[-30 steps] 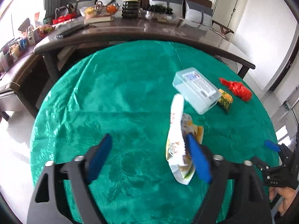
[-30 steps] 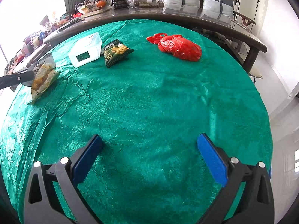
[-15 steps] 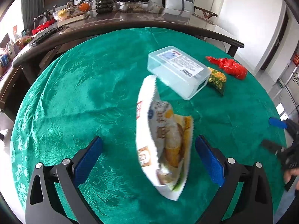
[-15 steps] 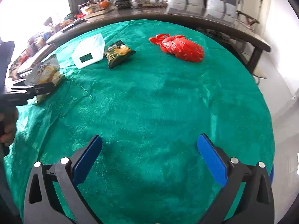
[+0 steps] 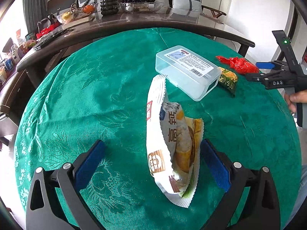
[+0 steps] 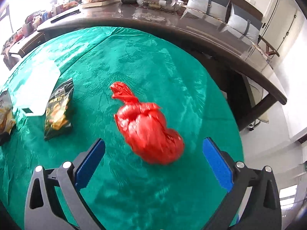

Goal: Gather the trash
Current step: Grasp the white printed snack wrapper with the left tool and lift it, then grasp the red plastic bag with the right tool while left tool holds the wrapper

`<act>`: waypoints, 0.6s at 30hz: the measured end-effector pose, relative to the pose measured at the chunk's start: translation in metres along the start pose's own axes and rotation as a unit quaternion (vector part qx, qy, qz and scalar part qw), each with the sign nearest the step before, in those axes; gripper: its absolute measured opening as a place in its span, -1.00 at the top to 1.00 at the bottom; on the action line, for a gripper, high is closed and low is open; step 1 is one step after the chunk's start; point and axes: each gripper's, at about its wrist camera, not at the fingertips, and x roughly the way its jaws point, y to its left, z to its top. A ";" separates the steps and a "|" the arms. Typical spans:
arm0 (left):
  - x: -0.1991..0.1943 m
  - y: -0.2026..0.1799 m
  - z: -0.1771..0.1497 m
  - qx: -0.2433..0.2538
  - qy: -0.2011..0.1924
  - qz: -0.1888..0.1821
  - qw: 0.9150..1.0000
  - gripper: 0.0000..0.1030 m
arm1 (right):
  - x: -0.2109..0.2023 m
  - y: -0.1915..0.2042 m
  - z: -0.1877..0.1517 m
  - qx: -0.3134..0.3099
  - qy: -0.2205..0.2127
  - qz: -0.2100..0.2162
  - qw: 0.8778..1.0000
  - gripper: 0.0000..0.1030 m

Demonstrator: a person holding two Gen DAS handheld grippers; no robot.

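Round desk (image 5: 80,88) under green patterned cloth. Long dark curved table (image 6: 191,28) behind, cluttered with bowls and a potted plant (image 5: 109,0). Grey cushions, white walls, bright daylight at left.

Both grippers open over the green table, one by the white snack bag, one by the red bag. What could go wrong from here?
1. The white snack bag leans against the left gripper's right pad; closing may pinch only an edge or tip it over.
2. The red plastic bag is blurred and sits ahead of the right gripper, whose jaws have just been closing with nothing between them; it could shut short.
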 end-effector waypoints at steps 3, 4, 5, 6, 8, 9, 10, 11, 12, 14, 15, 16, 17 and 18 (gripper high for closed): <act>0.000 -0.001 0.000 0.002 0.001 0.002 1.000 -0.90 | 0.004 -0.004 -0.001 0.019 0.012 0.031 0.999 0.06; 0.000 -0.001 0.000 0.003 0.001 0.004 1.000 -0.90 | 0.000 -0.007 -0.005 0.030 0.008 0.035 0.999 0.10; 0.001 -0.001 0.000 0.004 0.002 0.005 1.000 -0.90 | -0.004 -0.007 -0.008 0.035 0.006 0.037 0.999 0.11; 0.001 -0.002 0.000 0.006 0.003 0.008 1.000 -0.90 | -0.009 -0.007 -0.013 0.040 0.006 0.033 0.999 0.11; 0.002 -0.003 0.001 0.009 0.004 0.012 1.000 -0.90 | -0.021 -0.009 -0.027 0.064 0.006 0.033 0.997 0.11; 0.002 -0.003 0.001 0.010 0.005 0.014 1.000 -0.90 | -0.028 -0.009 -0.035 0.076 0.011 0.033 0.996 0.11; 0.002 -0.004 0.001 0.011 0.005 0.015 1.000 -0.90 | -0.033 -0.007 -0.042 0.083 0.015 0.031 0.996 0.11; 0.002 -0.004 0.001 0.011 0.005 0.016 1.000 -0.90 | -0.041 -0.003 -0.053 0.089 0.021 0.033 0.995 0.11; 0.002 -0.003 0.001 0.010 0.005 0.017 1.000 -0.90 | -0.045 0.003 -0.061 0.090 0.025 0.040 0.995 0.11; 0.000 -0.002 0.000 0.006 0.002 0.019 1.000 -0.90 | -0.056 0.019 -0.078 0.084 0.032 0.055 0.994 0.11; -0.002 -0.001 0.000 0.003 0.000 0.018 1.000 -0.90 | -0.061 0.029 -0.087 0.079 0.035 0.062 0.994 0.08; -0.004 -0.001 -0.001 0.001 -0.004 0.017 1.000 -0.90 | -0.066 0.037 -0.095 0.076 0.036 0.069 0.994 0.07; -0.007 0.000 -0.002 0.000 -0.008 0.015 1.000 -0.90 | -0.071 0.045 -0.103 0.073 0.036 0.076 0.994 0.06; -0.010 0.001 -0.004 0.000 -0.011 0.014 1.000 -0.90 | -0.076 0.052 -0.109 0.072 0.035 0.084 0.993 0.04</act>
